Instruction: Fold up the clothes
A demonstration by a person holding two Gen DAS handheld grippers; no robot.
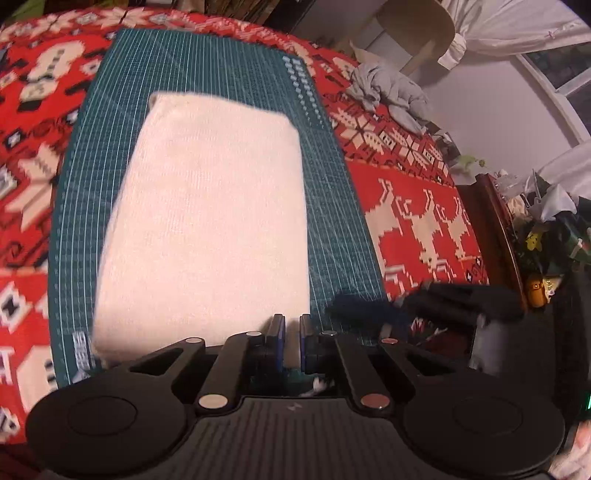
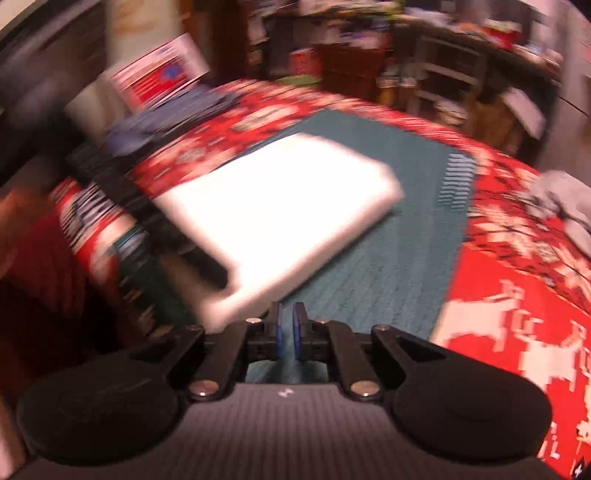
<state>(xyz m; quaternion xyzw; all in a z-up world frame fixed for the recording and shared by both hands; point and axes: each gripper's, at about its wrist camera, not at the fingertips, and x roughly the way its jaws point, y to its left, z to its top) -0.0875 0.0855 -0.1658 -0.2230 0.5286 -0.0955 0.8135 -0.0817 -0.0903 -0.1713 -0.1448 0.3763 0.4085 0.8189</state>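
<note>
A white folded garment (image 1: pixel 207 218) (image 2: pixel 280 206) lies flat on a green cutting mat (image 1: pixel 328 206) (image 2: pixel 388 266). My left gripper (image 1: pixel 291 326) hovers over the garment's near right corner, its jaws drawn together to a narrow slit with white cloth showing behind; no cloth looks lifted. My right gripper (image 2: pixel 287 317) is shut and holds nothing; teal mat shows through its slit, just off the garment's near corner. The right wrist view is blurred by motion. Each gripper appears in the other's view as a dark blur: the right gripper (image 1: pixel 436 302) and the left gripper (image 2: pixel 155 214).
A red patterned tablecloth (image 1: pixel 424 221) (image 2: pixel 517 295) covers the table. A crumpled grey garment (image 1: pixel 388 88) (image 2: pixel 561 199) lies beyond the mat. Dark blue clothes (image 2: pixel 155 118) sit at the far side. A wooden chair (image 1: pixel 417 33) and cluttered shelves (image 2: pixel 443 74) surround the table.
</note>
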